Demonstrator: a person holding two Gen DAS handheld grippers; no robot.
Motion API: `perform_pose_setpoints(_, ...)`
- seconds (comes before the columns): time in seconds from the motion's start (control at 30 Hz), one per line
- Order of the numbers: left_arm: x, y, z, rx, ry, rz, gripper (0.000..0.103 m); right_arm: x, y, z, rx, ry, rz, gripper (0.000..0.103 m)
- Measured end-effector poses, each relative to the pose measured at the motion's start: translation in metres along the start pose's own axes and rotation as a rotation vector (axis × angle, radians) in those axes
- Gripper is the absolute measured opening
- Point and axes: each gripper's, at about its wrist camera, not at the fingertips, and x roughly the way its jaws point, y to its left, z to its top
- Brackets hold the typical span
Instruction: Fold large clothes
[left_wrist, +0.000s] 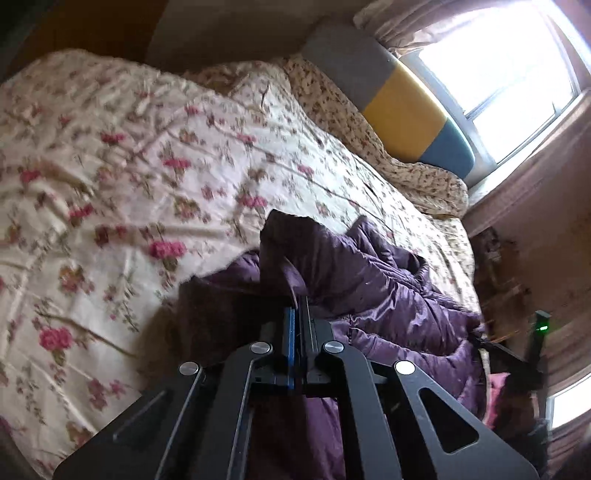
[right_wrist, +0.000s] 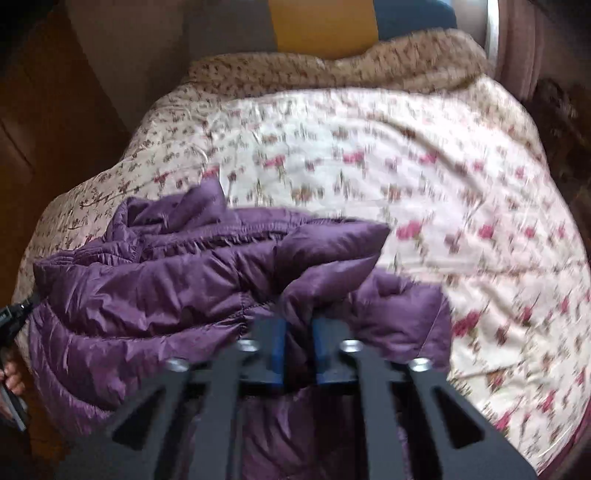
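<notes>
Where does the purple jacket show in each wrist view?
Left wrist: purple jacket lower centre to right, clamped in the left gripper.
Right wrist: jacket lower left to centre, clamped in the right gripper.
Shared landmark: the yellow headboard panel beyond the floral bedspread.
</notes>
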Motion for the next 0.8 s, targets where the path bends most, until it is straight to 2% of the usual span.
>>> perform_pose_setpoints(0.1, -0.008, -0.004, 0.002, 0.01, -0.054, 0.037, 0.001, -0.022, 0.012, 0.006, -0.054, -0.121, -0.053, 0.005)
perform_pose_setpoints(0.2, -0.011, -0.01, 0.005, 0.039, -0.101, 0.101, 0.001, -0.024, 0.026, 0.011, -0.084, -0.185, -0.11, 0.005)
perform_pose_setpoints(0.27, -0.006, -0.015, 0.009, 0.059, -0.114, 0.146, 0.001, -0.014, 0.037, 0.014, -0.115, -0.214, -0.178, 0.005)
perform_pose_setpoints(0.57, 0.044, -0.03, 0.008, 0.217, -0.106, 0.372, 0.001, 0.058, 0.038, 0.01, -0.108, -0.139, -0.339, 0.007)
perform_pose_setpoints(0.7, 0.069, -0.029, 0.001, 0.275, -0.085, 0.421, 0.001, 0.079, 0.034, 0.004, -0.111, -0.105, -0.371, 0.01)
perform_pose_setpoints(0.8, 0.08, -0.025, -0.004, 0.278, -0.085, 0.427, 0.001, 0.093, 0.035, -0.001, -0.129, -0.093, -0.391, 0.012)
